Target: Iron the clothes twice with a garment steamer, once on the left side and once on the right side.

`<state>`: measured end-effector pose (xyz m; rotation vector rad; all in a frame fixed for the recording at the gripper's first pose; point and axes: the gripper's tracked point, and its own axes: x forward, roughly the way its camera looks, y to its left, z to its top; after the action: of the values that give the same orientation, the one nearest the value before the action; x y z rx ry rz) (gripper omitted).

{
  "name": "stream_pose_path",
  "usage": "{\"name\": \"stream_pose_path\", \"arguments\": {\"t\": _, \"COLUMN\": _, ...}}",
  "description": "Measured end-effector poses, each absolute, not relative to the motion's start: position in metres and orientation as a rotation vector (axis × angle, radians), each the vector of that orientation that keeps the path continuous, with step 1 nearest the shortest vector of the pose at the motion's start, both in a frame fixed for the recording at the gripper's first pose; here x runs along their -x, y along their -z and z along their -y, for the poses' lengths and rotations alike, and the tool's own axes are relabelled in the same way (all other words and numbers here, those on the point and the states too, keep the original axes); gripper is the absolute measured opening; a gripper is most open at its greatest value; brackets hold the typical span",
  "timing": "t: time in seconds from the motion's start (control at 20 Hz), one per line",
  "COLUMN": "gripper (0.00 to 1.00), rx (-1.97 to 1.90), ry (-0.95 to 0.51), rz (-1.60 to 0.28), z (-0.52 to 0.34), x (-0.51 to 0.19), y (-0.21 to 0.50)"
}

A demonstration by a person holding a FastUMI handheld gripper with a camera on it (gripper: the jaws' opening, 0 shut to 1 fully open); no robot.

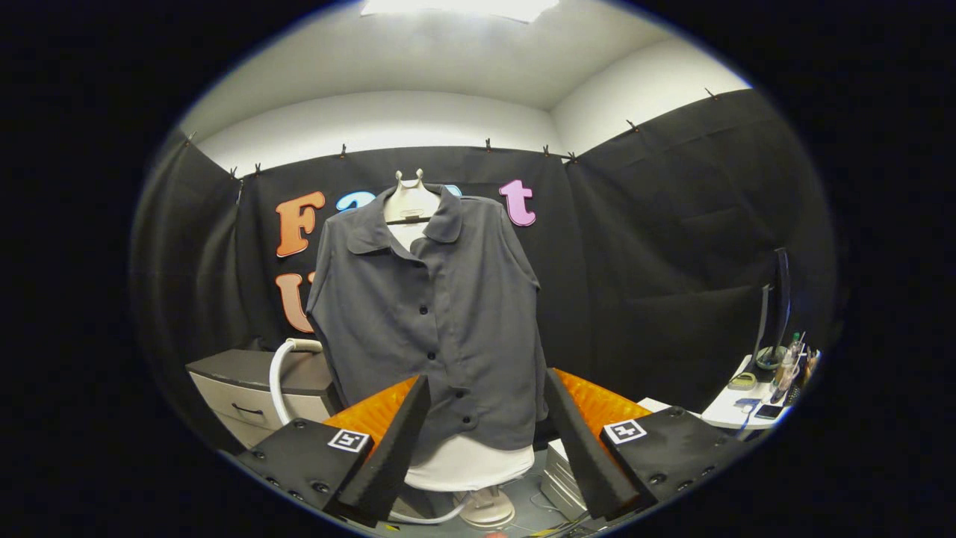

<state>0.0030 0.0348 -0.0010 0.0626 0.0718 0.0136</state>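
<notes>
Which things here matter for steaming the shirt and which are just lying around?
For the job: grey shirt on its mannequin form, white steamer hose, open empty tongs.
Lying about: drawer cabinet, monitor, cluttered side table.

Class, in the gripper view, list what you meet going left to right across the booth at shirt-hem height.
Cabinet → white hose → grey shirt on its form, beyond the open claw → white side table → monitor.

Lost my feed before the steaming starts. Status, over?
Gripper open, fingers apart, holding nothing. Grey shirt hangs buttoned on the mannequin stand, beyond the fingers. White hose beside the shirt; steamer head not seen. Nothing between fingers and shirt.
</notes>
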Motion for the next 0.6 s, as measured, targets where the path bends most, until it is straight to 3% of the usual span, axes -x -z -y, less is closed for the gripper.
{"name": "stream_pose_path", "arguments": {"t": 0.6, "gripper": 0.98, "rx": -0.098, "ry": -0.120, "rz": -0.057, "z": -0.081, "x": 0.007, "y": -0.013}}
